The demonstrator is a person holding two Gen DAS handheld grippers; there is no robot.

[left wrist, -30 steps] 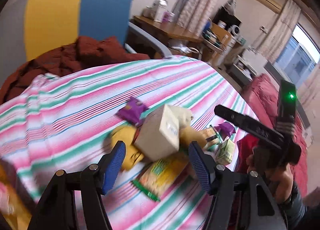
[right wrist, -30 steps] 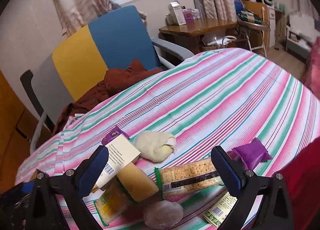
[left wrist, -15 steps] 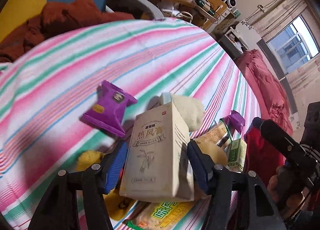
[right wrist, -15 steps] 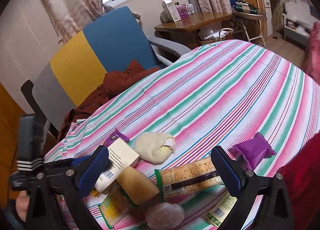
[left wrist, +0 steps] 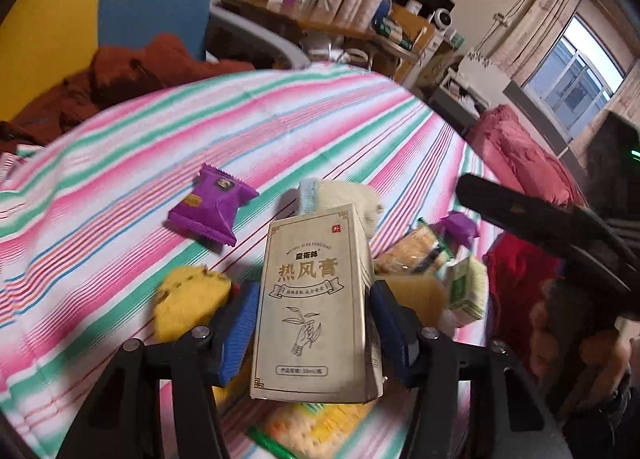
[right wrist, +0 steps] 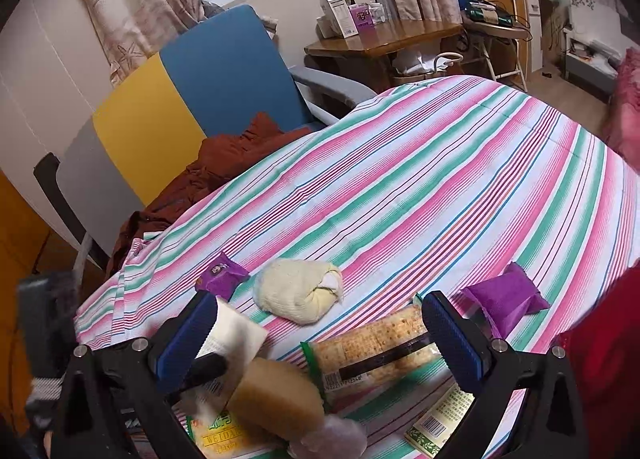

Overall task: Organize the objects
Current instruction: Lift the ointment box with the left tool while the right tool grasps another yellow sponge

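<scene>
My left gripper (left wrist: 316, 323) is shut on a beige carton box (left wrist: 316, 299) with Chinese print, both blue pads against its sides, above a pile of snacks on the striped cloth. The box also shows in the right wrist view (right wrist: 230, 343). My right gripper (right wrist: 320, 343) is open and empty over a cracker pack (right wrist: 372, 347) and a tan sponge-like block (right wrist: 276, 399). A purple snack packet (left wrist: 212, 209), a yellow cake (left wrist: 188, 299) and a cream cloth bundle (right wrist: 298, 291) lie around.
The striped tablecloth (right wrist: 420, 179) stretches far behind the pile. A second purple packet (right wrist: 506, 297) lies right. A small green carton (left wrist: 466, 291) stands beside the pile. A blue and yellow chair (right wrist: 192, 83) with brown cloth stands at the table's far edge.
My left gripper moved in and closed on the beige box, which now stands upright between its pads. My right gripper stayed open and hardly moved.
</scene>
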